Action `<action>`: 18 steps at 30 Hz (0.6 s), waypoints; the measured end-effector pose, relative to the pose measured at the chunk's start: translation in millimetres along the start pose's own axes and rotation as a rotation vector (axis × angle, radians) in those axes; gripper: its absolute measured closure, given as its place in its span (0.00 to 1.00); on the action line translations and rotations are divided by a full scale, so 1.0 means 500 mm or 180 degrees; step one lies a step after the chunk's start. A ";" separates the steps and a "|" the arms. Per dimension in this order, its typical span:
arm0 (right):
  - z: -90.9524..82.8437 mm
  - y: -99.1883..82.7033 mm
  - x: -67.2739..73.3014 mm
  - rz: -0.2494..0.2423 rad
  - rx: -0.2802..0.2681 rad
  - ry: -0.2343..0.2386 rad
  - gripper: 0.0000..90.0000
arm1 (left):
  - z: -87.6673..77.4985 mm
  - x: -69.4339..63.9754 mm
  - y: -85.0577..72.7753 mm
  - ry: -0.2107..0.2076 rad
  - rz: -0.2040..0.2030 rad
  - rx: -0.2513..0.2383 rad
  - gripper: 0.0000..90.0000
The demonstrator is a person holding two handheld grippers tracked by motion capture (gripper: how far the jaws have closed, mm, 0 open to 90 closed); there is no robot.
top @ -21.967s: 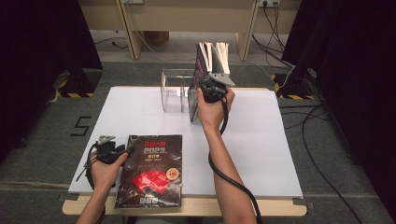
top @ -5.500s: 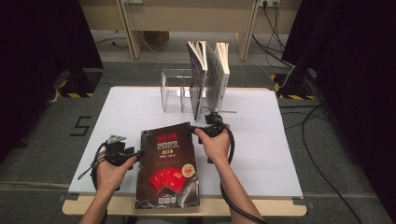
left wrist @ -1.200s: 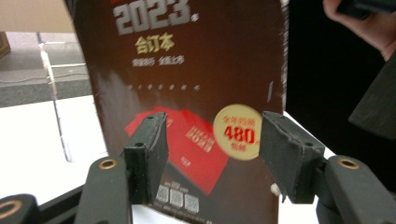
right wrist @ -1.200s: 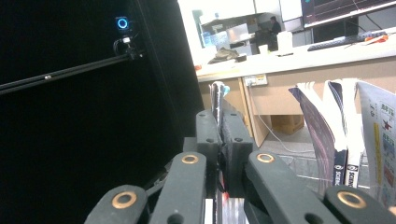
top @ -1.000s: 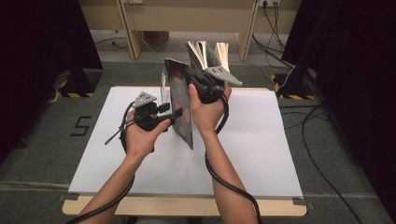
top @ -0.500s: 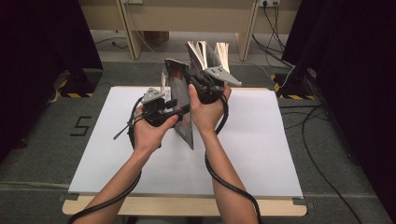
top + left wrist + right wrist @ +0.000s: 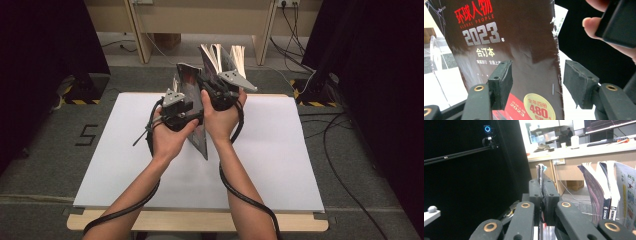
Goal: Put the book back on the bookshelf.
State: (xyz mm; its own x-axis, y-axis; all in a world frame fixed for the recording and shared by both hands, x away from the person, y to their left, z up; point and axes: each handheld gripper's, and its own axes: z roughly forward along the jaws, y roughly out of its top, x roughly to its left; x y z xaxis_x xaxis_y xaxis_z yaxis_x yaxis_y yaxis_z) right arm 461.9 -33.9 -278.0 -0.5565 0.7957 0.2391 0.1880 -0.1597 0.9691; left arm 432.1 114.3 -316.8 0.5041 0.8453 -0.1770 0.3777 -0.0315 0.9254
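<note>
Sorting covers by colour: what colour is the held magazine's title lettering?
Red, on the magazine's dark cover; the left gripper view shows it best.

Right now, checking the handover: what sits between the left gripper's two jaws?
In the left gripper view, the dark magazine stands between the open left gripper pads, apparently untouched; the right gripper clamps its edge.

Both forearms reach forward, left hand-held gripper (image 7: 176, 107) jaws apart, right hand-held gripper (image 7: 216, 90) clamped tight.
</note>
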 end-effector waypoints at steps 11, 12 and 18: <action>-0.001 0.002 0.008 -0.0063 0.0040 0.0005 0.97 | 0.018 -0.022 -0.009 0.0174 0.0002 0.0014 0.53; -0.001 0.002 0.010 -0.0084 0.0049 0.0009 0.97 | 0.019 -0.024 -0.010 0.0218 0.0009 -0.0001 0.54; -0.007 -0.001 0.017 -0.0143 0.0082 0.0017 0.97 | 0.012 -0.030 -0.016 0.0241 -0.0096 0.0013 0.65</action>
State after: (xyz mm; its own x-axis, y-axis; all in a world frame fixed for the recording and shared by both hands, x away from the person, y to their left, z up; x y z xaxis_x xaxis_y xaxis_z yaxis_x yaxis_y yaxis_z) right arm 454.5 -29.1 -276.4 -0.5692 0.7985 0.1957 0.1834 -0.1087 0.9770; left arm 426.0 98.6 -323.4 0.4324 0.8838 -0.1787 0.3950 -0.0075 0.9186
